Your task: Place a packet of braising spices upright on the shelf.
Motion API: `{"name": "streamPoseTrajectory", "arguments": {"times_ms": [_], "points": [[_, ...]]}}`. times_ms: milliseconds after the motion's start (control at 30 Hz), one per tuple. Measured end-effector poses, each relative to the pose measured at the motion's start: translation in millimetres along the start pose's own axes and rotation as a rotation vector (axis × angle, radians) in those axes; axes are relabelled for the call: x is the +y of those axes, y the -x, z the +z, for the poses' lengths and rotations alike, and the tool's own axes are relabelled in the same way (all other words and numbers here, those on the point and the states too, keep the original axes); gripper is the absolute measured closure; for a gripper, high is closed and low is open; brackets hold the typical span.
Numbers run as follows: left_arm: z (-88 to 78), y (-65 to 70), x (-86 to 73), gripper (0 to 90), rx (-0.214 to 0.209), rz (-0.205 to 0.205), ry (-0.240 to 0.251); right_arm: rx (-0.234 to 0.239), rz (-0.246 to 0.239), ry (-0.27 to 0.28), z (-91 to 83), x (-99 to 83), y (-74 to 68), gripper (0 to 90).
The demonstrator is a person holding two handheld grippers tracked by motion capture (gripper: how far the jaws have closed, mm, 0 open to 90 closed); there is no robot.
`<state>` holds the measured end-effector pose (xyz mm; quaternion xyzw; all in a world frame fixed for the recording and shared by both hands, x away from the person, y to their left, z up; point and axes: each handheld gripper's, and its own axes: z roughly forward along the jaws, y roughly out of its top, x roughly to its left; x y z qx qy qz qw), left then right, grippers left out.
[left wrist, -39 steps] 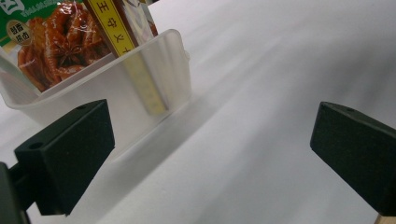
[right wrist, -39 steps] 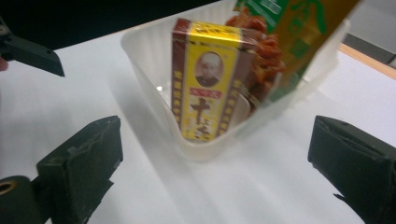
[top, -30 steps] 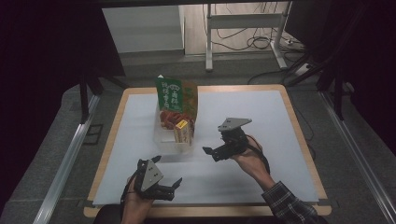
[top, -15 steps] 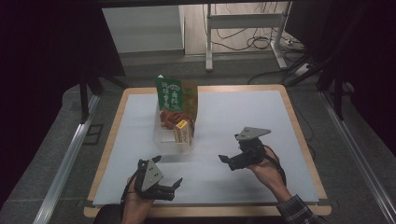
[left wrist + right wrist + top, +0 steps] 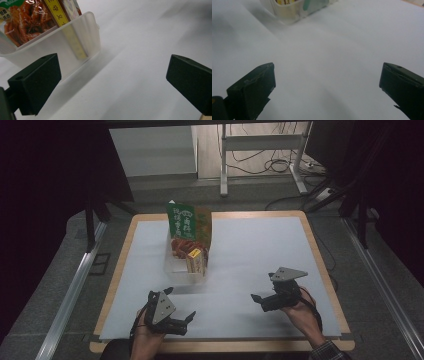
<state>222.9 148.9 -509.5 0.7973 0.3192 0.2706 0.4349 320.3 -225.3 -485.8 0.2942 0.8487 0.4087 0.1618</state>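
A clear plastic bin (image 5: 186,262) stands on the white sheet of the bench (image 5: 260,245), left of centre and toward the far half, packed with upright food packets: a tall green packet (image 5: 181,221) at the far end, a red snack packet (image 5: 183,245) in the middle and a small yellow-topped box (image 5: 196,260) at the near end. The bin's long axis runs near to far.

The left tool (image 5: 181,321) sits low at the near edge, jaws spread wide with nothing between them; in the left gripper view the bin (image 5: 62,47) lies just ahead and to the left, its near corner close by the left jaw. The right tool (image 5: 259,300) rests near the right side, well apart from the bin, also wide open and holding nothing; in its own view the bin (image 5: 294,10) is far off at the top.

The left hand is judged nearer: the bin lies straight out, far and slightly right of it, so a short forward reach should meet the bin's near end
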Motion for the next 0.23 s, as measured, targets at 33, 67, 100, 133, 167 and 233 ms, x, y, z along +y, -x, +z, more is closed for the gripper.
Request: {"name": "streamPoseTrajectory", "arguments": {"times_ms": [33,67,100,133,167,233], "points": [[0.8,0.0,-0.4,0.0,-0.004,-0.002,-0.006,-0.001,0.01,-0.011,0.0,-3.9,1.7,0.1],[1.5,0.0,-0.8,0.0,-0.006,-0.004,-0.011,0.0,0.019,-0.023,0.3,-7.6,3.5,0.1],[2.1,0.0,-1.0,0.0,-0.008,-0.006,-0.017,0.001,0.026,-0.037,1.1,-11.1,5.4,0.1],[2.4,0.0,-1.0,0.0,-0.007,-0.007,-0.019,0.004,0.032,-0.052,2.2,-14.0,7.0,0.2],[2.5,-0.1,-0.9,0.0,-0.006,-0.009,-0.017,0.002,0.035,-0.061,3.3,-15.8,8.3,0.1],[2.0,-1.0,-0.3,0.0,-0.004,-0.016,-0.011,0.006,0.044,-0.064,4.6,-16.5,9.9,0.2]]}}
